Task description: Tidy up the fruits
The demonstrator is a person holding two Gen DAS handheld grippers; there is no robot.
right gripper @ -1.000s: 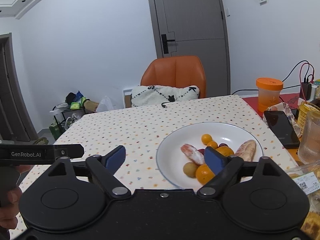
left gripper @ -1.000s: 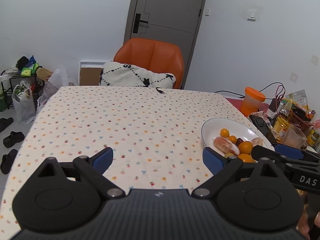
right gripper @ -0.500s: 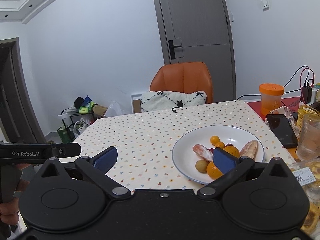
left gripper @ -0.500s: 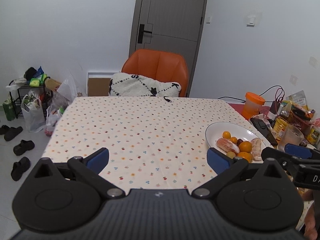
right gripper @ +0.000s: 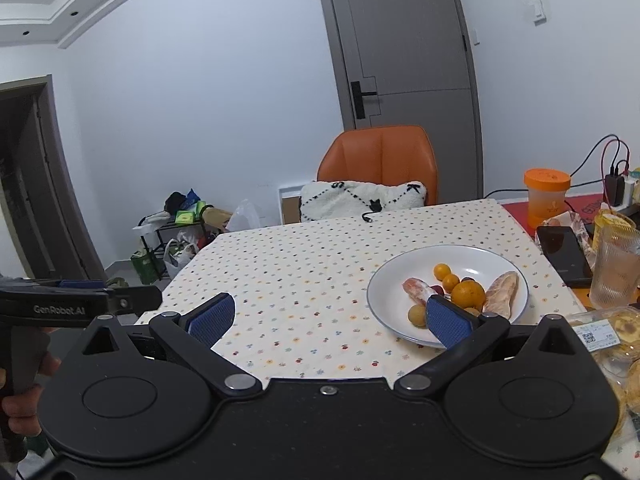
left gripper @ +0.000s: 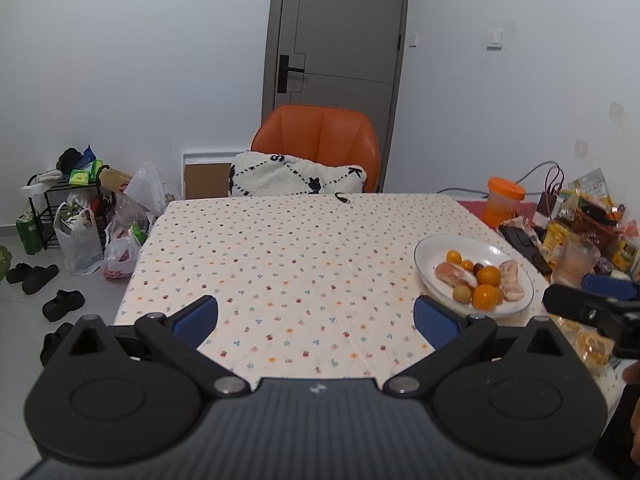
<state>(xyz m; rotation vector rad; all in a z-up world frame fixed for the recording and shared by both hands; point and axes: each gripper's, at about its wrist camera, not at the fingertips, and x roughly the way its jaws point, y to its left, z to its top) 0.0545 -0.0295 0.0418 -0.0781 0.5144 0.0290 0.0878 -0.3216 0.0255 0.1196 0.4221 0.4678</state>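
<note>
A white plate point(left gripper: 430, 246) point(right gripper: 472, 254) on the right side of the flowered tablecloth holds several small oranges point(left gripper: 489, 275) point(right gripper: 468, 293), two peeled pomelo pieces point(left gripper: 456, 274) point(right gripper: 502, 294), a dark grape and a pale round fruit point(right gripper: 417, 314). My left gripper point(left gripper: 316, 316) stands open above the table's near edge, left of the plate, with nothing between its fingers. My right gripper point(right gripper: 326, 318) is open too, held back from the near edge; its right finger point(right gripper: 448, 324) overlaps the plate's front rim in the view.
An orange chair point(left gripper: 320, 140) with a white cushion stands at the far side. At the right are an orange-lidded cup point(right gripper: 546, 196), a black phone point(right gripper: 564, 254), a ribbed glass point(right gripper: 614, 268), snack packets and boxed pastries point(right gripper: 612, 336). Bags and shoes lie on the floor at left.
Both grippers have pulled back and risen from the table, so the plate and tabletop look smaller and farther. Both stay open with nothing in them.
</note>
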